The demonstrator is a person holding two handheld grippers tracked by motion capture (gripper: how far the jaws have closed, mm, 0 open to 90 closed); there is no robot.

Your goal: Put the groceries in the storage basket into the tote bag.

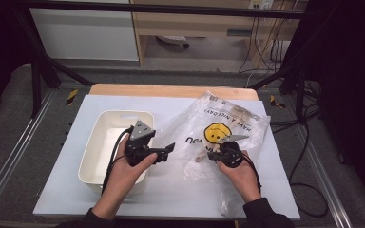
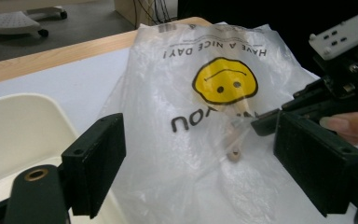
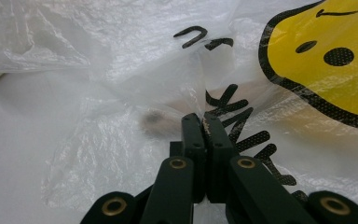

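A thin clear plastic bag (image 1: 228, 126) with a yellow smiley face and black lettering lies crumpled right of the table's middle. My right gripper (image 1: 210, 155) is shut on a fold of its film, and the pinch shows close up in the right gripper view (image 3: 203, 122). Through the film a small light wooden piece (image 2: 234, 155) shows inside the bag, just beside that pinch. My left gripper (image 1: 168, 150) is held open left of the bag, its jaws wide apart with the bag (image 2: 205, 93) between and beyond them, touching nothing.
A white rectangular bin (image 1: 91, 156) stands at the left on the pale mat (image 1: 171, 190), under my left hand. The wooden table edge (image 1: 171, 90) runs along the back. Cables and dark frame legs lie on the floor beyond and to the right.
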